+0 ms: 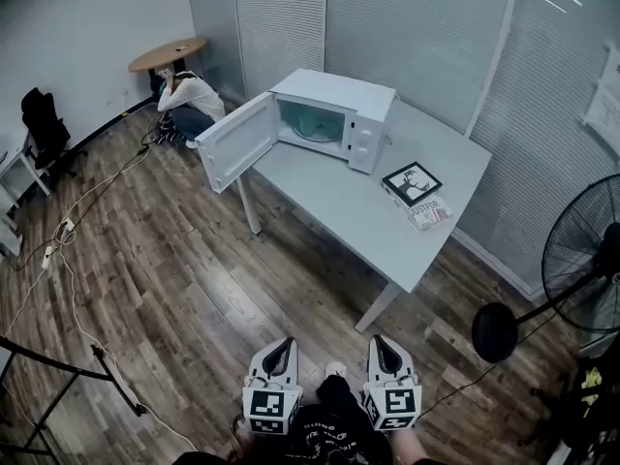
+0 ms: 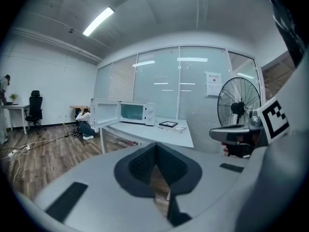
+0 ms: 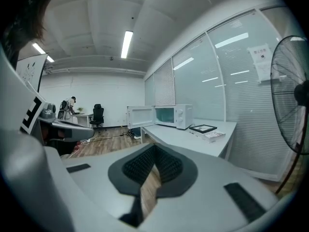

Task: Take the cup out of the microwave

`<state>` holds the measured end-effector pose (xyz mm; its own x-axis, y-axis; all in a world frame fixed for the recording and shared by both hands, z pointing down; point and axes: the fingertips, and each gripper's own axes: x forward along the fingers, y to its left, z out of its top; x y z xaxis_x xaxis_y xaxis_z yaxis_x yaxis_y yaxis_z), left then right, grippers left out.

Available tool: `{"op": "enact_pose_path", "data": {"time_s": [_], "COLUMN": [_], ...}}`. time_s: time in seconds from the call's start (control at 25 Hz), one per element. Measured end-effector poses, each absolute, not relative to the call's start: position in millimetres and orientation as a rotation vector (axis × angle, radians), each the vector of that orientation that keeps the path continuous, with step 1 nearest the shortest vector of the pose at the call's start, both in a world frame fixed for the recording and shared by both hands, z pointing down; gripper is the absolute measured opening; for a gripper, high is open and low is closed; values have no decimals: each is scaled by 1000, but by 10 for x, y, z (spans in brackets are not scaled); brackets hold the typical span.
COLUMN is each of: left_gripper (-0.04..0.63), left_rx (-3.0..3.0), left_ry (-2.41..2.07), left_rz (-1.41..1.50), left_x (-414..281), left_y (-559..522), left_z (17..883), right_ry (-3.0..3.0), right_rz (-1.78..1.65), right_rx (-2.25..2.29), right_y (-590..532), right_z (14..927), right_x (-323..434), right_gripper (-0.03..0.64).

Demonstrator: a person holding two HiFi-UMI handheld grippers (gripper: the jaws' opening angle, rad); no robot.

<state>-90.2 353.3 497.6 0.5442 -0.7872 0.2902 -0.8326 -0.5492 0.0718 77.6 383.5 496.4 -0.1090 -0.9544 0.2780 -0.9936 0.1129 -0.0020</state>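
Note:
A white microwave (image 1: 334, 114) stands at the far end of the grey table (image 1: 358, 211), its door (image 1: 235, 141) swung open to the left. Inside I see only a greenish turntable; I cannot make out a cup. Both grippers are low at the bottom of the head view, well short of the table and over the wooden floor: the left gripper (image 1: 283, 347) and the right gripper (image 1: 380, 344), side by side. Each has its jaws together with nothing between them. The microwave (image 2: 136, 112) shows far ahead of the left gripper (image 2: 155, 146), and the microwave (image 3: 174, 116) likewise of the right gripper (image 3: 154, 148).
A framed picture and a book (image 1: 417, 194) lie on the table right of the microwave. A standing fan (image 1: 586, 260) is at the right. A person (image 1: 189, 100) crouches by a round wooden table (image 1: 167, 54) at the back left. Cables (image 1: 58, 240) run across the floor.

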Motion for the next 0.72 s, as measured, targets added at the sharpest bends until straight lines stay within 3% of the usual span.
{"op": "enact_pose_path", "data": {"time_s": [0.72], "left_gripper": [4], "left_rx": [2491], "left_ry": [-1564], "left_rz": [353], "left_x": [-305], "left_y": [2305], "left_z": [4965], "right_ry": [-2300], "right_rz": [258], "right_rx": [1830], "right_y": [2370], "right_z": [4933], "right_x": [1538], "right_gripper": [3]}}
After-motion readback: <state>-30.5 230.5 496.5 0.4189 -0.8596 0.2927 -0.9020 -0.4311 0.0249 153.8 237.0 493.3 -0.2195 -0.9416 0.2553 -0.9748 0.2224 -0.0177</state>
